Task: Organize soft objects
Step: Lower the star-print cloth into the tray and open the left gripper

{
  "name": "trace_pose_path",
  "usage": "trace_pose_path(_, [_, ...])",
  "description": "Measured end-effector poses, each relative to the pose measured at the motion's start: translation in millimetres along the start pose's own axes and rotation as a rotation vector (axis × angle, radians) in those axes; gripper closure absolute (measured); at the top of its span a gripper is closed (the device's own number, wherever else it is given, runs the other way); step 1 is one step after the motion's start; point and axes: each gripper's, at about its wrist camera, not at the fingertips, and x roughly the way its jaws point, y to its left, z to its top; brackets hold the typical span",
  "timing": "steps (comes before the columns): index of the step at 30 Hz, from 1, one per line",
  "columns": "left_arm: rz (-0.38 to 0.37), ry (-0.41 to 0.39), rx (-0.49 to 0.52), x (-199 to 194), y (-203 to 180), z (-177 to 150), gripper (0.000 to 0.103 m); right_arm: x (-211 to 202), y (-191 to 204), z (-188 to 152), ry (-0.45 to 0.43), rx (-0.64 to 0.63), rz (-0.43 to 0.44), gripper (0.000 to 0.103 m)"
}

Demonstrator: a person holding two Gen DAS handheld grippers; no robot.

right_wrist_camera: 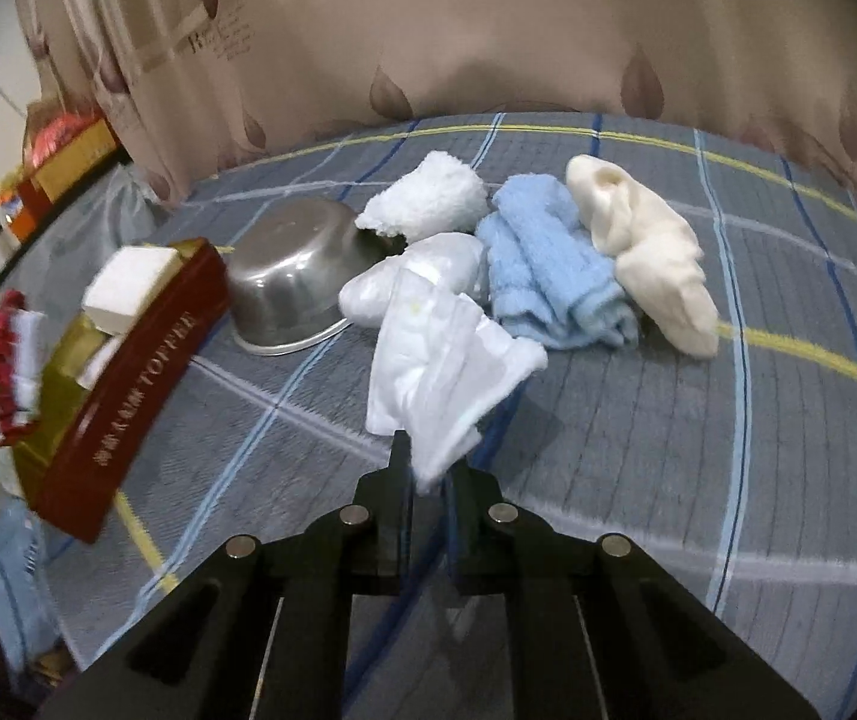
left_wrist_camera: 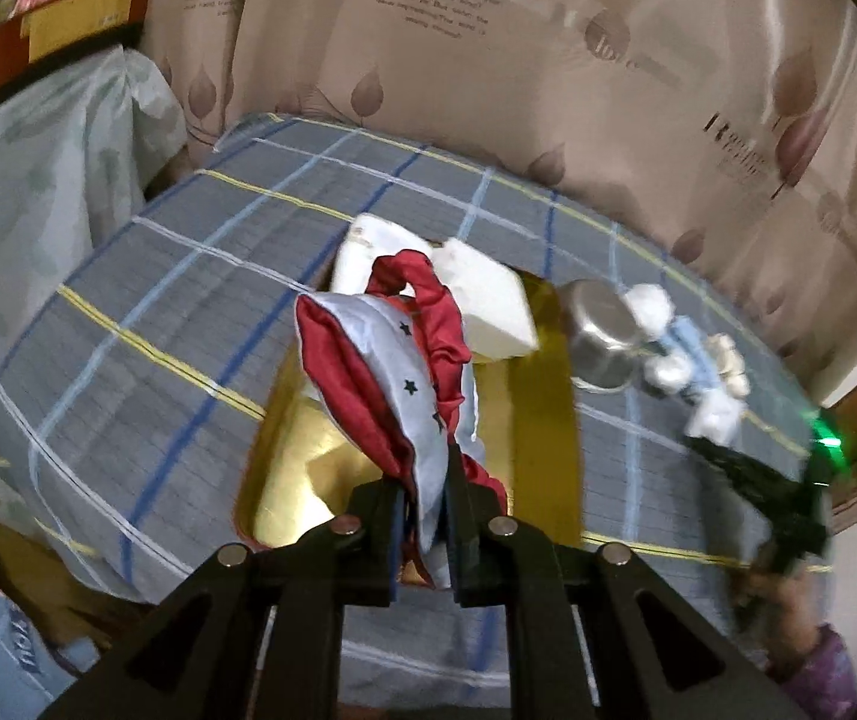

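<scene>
Both tools clamped on cloth

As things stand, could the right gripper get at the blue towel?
Probably not right away. The right gripper is shut on a white cloth, so its jaws are occupied. The blue towel lies uncovered on the bed just beyond, with nothing blocking the path once the cloth is dropped.

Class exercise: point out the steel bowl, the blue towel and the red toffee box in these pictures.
steel bowl (right_wrist_camera: 290,282): right wrist view, on its outer wall.
blue towel (right_wrist_camera: 548,264): right wrist view, on its folded middle.
red toffee box (right_wrist_camera: 140,372): right wrist view, on its lettered side.
</scene>
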Motion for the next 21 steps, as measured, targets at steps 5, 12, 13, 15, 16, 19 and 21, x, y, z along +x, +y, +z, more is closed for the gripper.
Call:
trace_pose_path(5, [0.038, 0.007, 0.051, 21, 1, 9, 0.091, -11, 2, -12, -0.005, 0.023, 0.015, 0.094])
trace_pose_path(12, [0.090, 0.022, 0.060, 43, 8, 18, 0.087, -13, 11, -22, -0.014, 0.002, 0.012, 0.094])
trace_pose_path(13, [0.097, 0.025, 0.066, 45, 8, 19, 0.082, -12, 10, -22, -0.011, 0.003, 0.012, 0.094])
trace_pose_path(15, [0.110, 0.026, 0.085, 48, 9, 21, 0.070, -11, 10, -22, -0.008, 0.004, 0.015, 0.094])
trace_pose_path(16, [0.123, 0.020, 0.099, 49, 7, 22, 0.057, -12, 10, -22, -0.008, 0.004, 0.015, 0.094])
trace_pose_path(19, [0.182, -0.018, 0.133, 46, 4, 24, 0.049, -11, 9, -22, -0.009, 0.003, 0.016, 0.094])
trace_pose_path(21, [0.206, -0.059, 0.129, 37, 4, 26, 0.048, -11, 8, -22, -0.013, 0.004, 0.017, 0.094])
